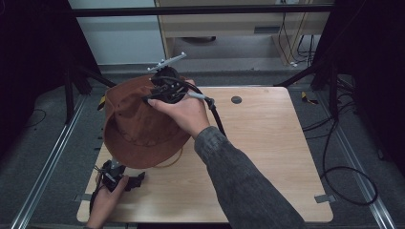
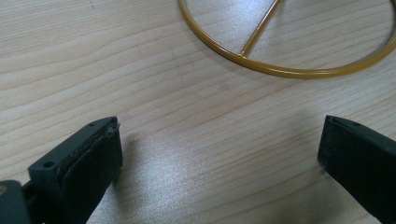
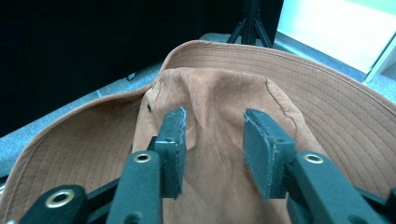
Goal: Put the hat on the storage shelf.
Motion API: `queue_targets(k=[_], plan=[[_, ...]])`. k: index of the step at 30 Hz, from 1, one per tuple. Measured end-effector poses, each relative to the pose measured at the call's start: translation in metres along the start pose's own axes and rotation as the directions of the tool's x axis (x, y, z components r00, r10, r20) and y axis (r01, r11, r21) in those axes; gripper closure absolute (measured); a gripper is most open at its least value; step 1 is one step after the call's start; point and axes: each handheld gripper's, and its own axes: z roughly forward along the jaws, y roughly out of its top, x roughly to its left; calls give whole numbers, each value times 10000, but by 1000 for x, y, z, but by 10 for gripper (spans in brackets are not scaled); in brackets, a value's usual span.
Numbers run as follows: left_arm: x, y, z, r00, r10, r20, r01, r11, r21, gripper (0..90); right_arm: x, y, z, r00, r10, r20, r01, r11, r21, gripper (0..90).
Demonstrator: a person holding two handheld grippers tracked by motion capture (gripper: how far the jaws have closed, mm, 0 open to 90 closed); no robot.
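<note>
A brown brimmed hat point(image 1: 136, 124) sits raised over the table's left side, above a yellow wire ring point(image 1: 175, 160). My right gripper point(image 1: 152, 98) is at the hat's crown. In the right gripper view its jaws point(image 3: 214, 135) stand apart around a raised fold of the crown point(image 3: 219, 93), and the pads do not press on it. At the table's front left corner, my left gripper point(image 1: 136, 181) lies low over the wood. Its jaws point(image 2: 219, 140) are wide open with only bare table between them. The yellow ring point(image 2: 280, 70) lies just beyond them.
The light wooden table point(image 1: 267, 157) has a small black round grommet point(image 1: 236, 99) near its far edge. Black frame legs stand at both far corners. Cables point(image 1: 344, 171) lie on the grey floor to the right. A metal rail point(image 1: 43, 176) runs along the left.
</note>
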Motion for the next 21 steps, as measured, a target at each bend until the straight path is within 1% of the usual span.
queue_targets(k=[8, 10, 11, 15, 21], plan=[[0, 0, 0, 10000, -7, 2, 7, 10000, 1, 0, 0, -4, -12, 9999, 16, 148, -16, 10000, -23, 503], [0, 0, 0, 10000, -6, -1, 6, 10000, -2, 0, 0, -5, -15, 9999, 28, 167, -27, 10000, -43, 502], [0, 0, 0, 10000, -6, -3, 6, 10000, -3, 0, 1, -6, -20, 9998, 42, 188, -39, 9999, -155, 500], [0, 0, 0, 10000, -1, 3, 1, 10000, 5, 0, 1, -9, -28, 9998, 31, 216, -26, 9997, -236, 489], [0, 0, 0, 10000, -3, -1, 3, 10000, 1, 0, -1, -14, -41, 9995, -14, 316, 21, 9998, -208, 482]])
